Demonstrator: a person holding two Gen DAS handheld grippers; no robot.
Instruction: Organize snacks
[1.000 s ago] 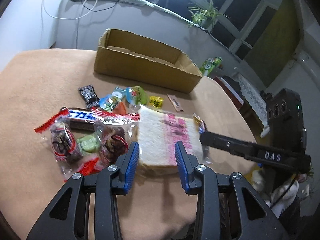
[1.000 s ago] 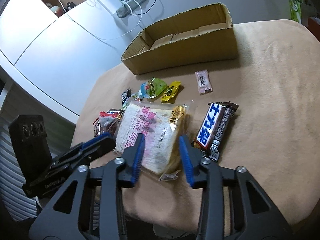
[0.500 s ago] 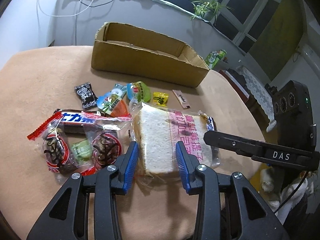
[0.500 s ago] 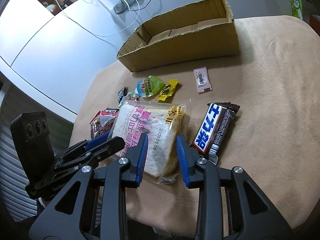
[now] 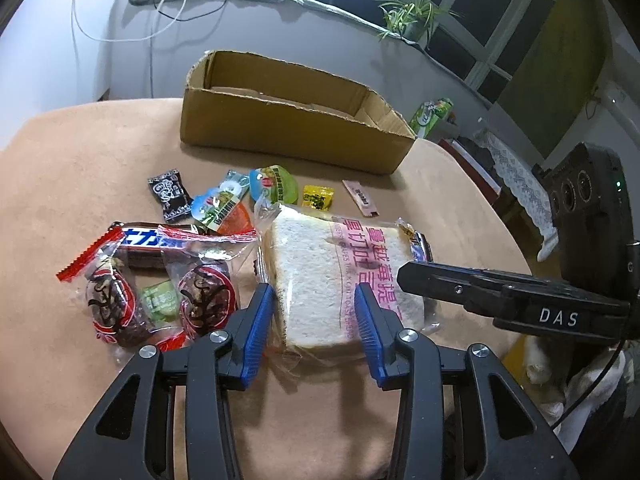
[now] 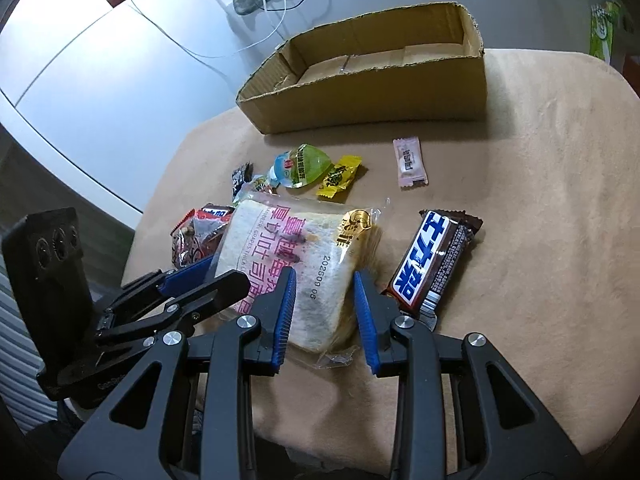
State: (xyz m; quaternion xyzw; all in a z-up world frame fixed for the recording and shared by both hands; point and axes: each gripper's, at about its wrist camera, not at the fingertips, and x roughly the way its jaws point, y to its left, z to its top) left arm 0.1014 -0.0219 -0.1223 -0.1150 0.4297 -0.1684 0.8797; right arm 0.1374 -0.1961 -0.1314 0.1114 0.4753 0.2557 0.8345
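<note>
A bagged bread slice [image 5: 320,272] lies on the tan table, also in the right wrist view [image 6: 296,252]. My left gripper [image 5: 314,324] is shut on its near left edge. My right gripper [image 6: 324,304] is shut on its near right corner. An open cardboard box [image 5: 296,128] stands at the back, empty inside in the right wrist view [image 6: 372,92]. A chocolate bar [image 6: 432,256] lies right of the bread. A red-edged bag of dark cakes [image 5: 156,292] lies to its left.
Small sweets lie between bread and box: a black packet [image 5: 168,192], green jelly cup [image 5: 276,188], yellow sweet [image 5: 318,197], pink sachet [image 6: 409,162]. A second chocolate bar [image 5: 144,240] lies under the cake bag. The table edge [image 5: 500,232] drops off at right.
Both grippers have closed in on the bread bag's near edge and now pinch it. The bread has tipped up slightly at the near side.
</note>
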